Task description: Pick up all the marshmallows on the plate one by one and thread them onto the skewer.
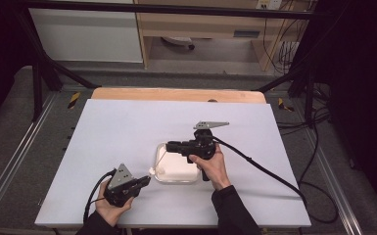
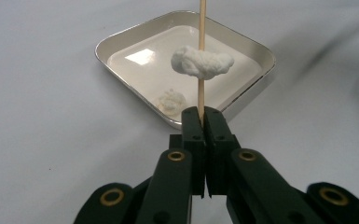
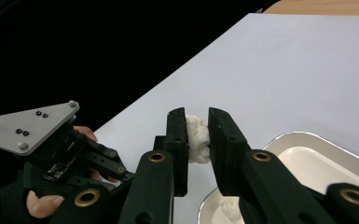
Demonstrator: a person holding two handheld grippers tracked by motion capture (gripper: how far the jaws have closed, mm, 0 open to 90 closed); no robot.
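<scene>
Cotton is what we find in three places here. On the pale worktop (image 1: 127,127) sits a shallow white square tray (image 1: 162,149), and in the left gripper view a small tuft of cotton (image 2: 171,100) lies inside that tray near its closest rim. We see the left gripper (image 2: 202,116) with its fingers pressed tight on the lower end of a thin wooden skewer (image 2: 201,93), which rises upright from between them; a larger wad of cotton (image 2: 202,62) is threaded on the skewer, above the tray and clear of its floor. In the high view the left gripper sits at the near left of the worktop, just beside the tray's near left corner, with the skewer slanting up over the tray. The right gripper (image 3: 196,135) is held over the tray's far side, and in its own view its fingers stand at a narrow gap, pinching a white cotton clump (image 3: 197,138) between them. In that same view the left hand (image 3: 51,198) and its grey plate show at lower left.
</scene>
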